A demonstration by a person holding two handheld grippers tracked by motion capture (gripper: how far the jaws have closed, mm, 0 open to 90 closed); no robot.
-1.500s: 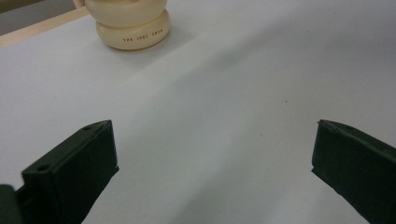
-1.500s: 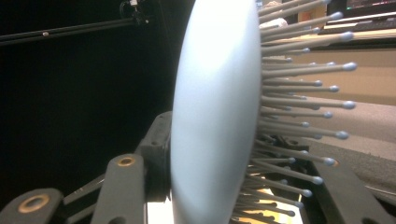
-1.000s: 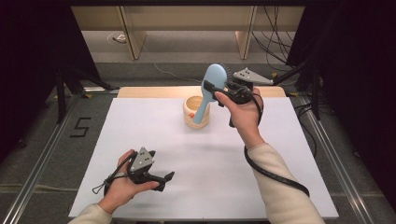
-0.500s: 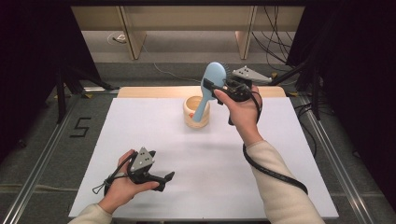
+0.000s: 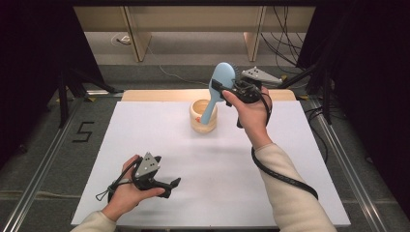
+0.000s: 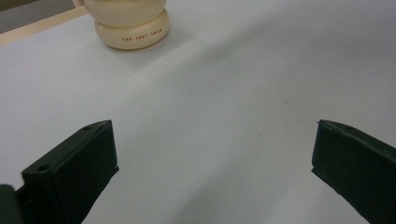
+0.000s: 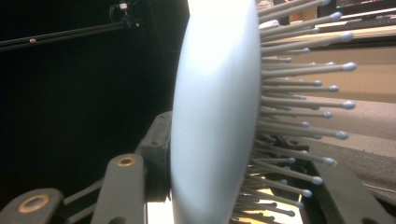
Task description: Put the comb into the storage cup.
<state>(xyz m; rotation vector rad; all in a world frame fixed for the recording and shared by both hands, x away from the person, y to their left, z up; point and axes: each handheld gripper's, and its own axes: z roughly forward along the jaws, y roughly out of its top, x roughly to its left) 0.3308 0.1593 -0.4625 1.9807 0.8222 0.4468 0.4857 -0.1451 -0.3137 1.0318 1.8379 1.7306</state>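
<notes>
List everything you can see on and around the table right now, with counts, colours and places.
hairbrush: 1, light blue, head up, handle end in the cup, clamped in the right hand-held gripper
cup: 1, cream, far middle of the table
table: 1, white top
number 5 mark: 1, black, on the floor left of the table
left hand-held gripper: 1, black, jaws open, low over the table's near left
right hand-held gripper: 1, black, shut on the hairbrush above the cup

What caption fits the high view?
Right gripper holds a blue hairbrush with its handle in a cream cup; left gripper rests open.
</notes>
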